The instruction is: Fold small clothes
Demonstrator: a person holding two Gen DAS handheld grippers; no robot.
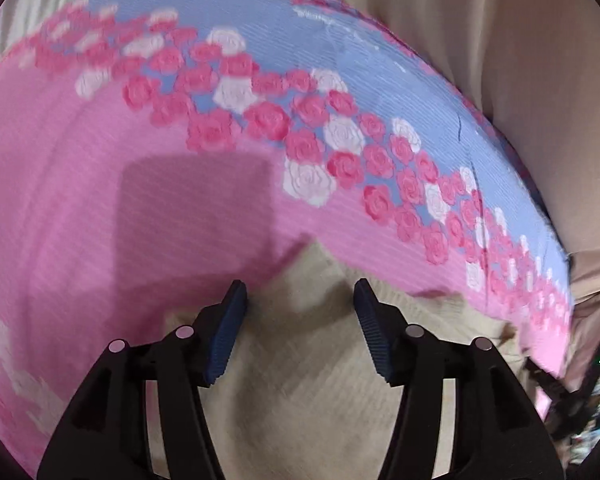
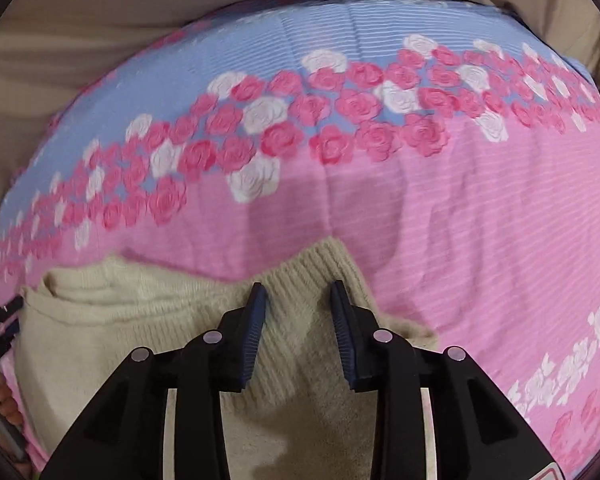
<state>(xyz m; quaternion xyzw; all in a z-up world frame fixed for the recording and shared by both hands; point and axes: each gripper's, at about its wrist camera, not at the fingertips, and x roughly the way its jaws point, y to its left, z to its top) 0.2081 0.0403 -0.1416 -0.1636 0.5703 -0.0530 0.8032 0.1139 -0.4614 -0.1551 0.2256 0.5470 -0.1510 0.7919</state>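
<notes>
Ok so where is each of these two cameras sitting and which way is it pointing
Left wrist: sits on the left gripper, looking along its open fingers down at the cream knit garment on the pink and blue rose bedsheet.
Right wrist: sits on the right gripper, fingers open over the garment's ribbed edge.
Shared: both see the same garment and bedsheet.

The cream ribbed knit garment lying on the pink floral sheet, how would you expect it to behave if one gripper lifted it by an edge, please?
The cream ribbed knit garment would probably flop and drape: it already lies in soft folds. Its fuzzy, ribbed surface should grip the right gripper's ridged blue pads rather than slip. It looks thick, so likely bulky between the open jaws, yet light.
</notes>
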